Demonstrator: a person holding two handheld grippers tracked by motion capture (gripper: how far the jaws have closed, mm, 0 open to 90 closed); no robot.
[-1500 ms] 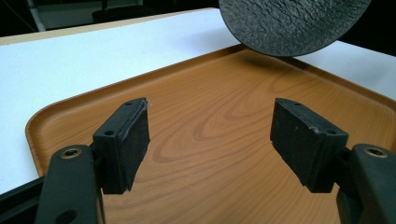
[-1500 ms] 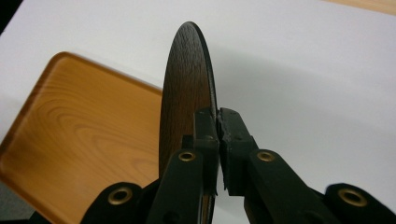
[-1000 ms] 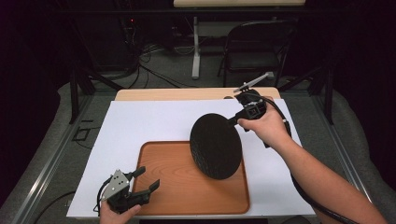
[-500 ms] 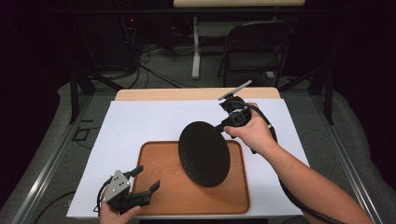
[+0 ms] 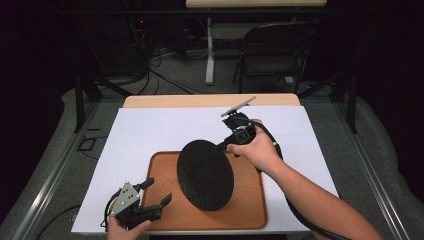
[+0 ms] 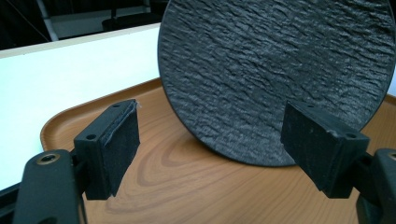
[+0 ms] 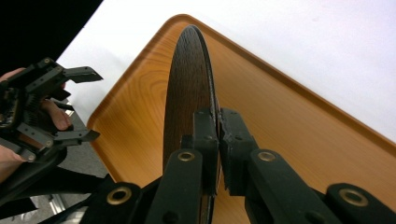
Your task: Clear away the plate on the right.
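- The worktop [image 5: 150,130] is covered with a white sheet that reaches from its near edge almost to the far one, where a strip of pale wood shows.
- A wooden tray [image 5: 250,210] with rounded corners lies on the white sheet, close to the near edge and roughly in the middle from side to side.
- A round black plate [image 5: 205,175] with a rough, slate-like face hangs tilted over the tray, nearly on edge. In the left gripper view its textured face [image 6: 280,79] looms over the tray floor [image 6: 177,186] with its lowest rim close above the wood; whether it touches the wood I cannot tell.
- The right tongs [image 5: 223,146] are closed on the upper rim of the plate. In the right gripper view the two black pads [image 7: 205,135] clamp the thin edge of the plate [image 7: 187,88] between them, and the tray [image 7: 289,116] lies beneath.
- The right hand [image 5: 257,150] holds that gripper above the far right corner of the tray, with a black cable trailing back along the forearm.
- The left tongs [image 5: 159,192] stand wide open with nothing between the pads, pointing over the near left corner of the tray towards the plate and well short of it.
- The left hand [image 5: 125,230] grips them at the near edge of the worktop.
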